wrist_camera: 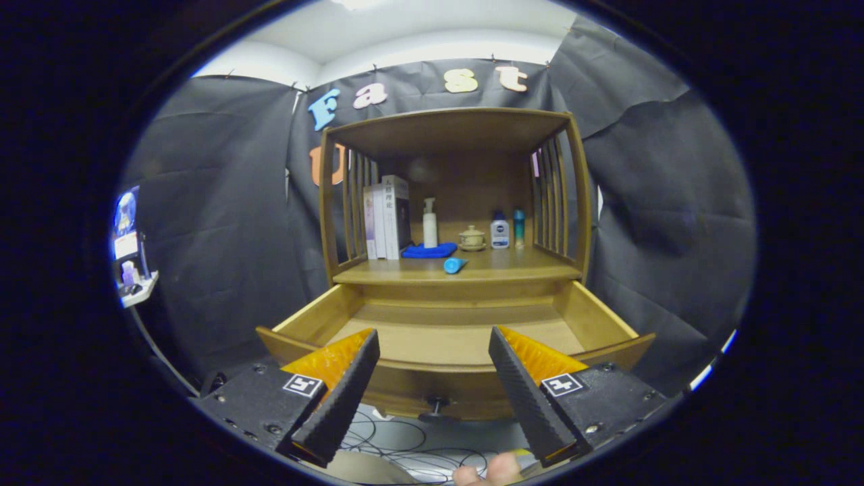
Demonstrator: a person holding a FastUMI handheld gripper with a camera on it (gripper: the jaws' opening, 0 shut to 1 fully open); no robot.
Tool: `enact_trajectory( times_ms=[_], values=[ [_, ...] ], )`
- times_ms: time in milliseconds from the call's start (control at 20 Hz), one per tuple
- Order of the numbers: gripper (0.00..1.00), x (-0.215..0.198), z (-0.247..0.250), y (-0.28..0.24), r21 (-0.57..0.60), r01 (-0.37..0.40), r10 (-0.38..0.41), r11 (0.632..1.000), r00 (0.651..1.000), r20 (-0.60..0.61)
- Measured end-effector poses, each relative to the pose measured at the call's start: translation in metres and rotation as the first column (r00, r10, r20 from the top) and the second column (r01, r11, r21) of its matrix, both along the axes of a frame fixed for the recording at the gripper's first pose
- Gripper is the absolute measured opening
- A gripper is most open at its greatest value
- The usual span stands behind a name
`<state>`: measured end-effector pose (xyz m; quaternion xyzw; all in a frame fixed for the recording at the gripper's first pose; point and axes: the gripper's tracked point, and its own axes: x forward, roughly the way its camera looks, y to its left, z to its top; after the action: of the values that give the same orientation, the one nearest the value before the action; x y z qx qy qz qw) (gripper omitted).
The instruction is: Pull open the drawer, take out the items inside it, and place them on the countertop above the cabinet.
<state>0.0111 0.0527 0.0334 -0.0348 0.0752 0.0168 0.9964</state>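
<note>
On the cabinet's tabletop, from the left: upright books, a white pump bottle above a folded blue cloth, a small blue item lying near the front edge, a lidded ceramic jar, a white-and-blue bottle and a slim teal bottle. Below, the drawer stands pulled out; its visible floor looks bare, though the near part is hidden behind the front panel. Its knob sits low between the fingers. The gripper is spread wide, holding nothing, just before the drawer front.
</note>
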Motion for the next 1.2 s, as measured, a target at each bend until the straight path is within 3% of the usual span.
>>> enact_trajectory(
  times_ms=[450, 650, 900, 1200],
  values=[
    [1.0, 0.049, -0.088, -0.007, -0.035, 0.068, -0.071, 0.997, 0.991, -0.114],
    [1.0, 0.069, -0.101, -0.009, -0.014, 0.098, -0.099, 0.995, 0.985, -0.141],
    [1.0, 0.066, -0.129, -0.022, 0.013, 0.133, -0.128, 0.991, 0.976, -0.175],
    [1.0, 0.069, -0.127, -0.024, 0.017, 0.192, -0.188, 0.981, 0.97, -0.155]
  ],
)
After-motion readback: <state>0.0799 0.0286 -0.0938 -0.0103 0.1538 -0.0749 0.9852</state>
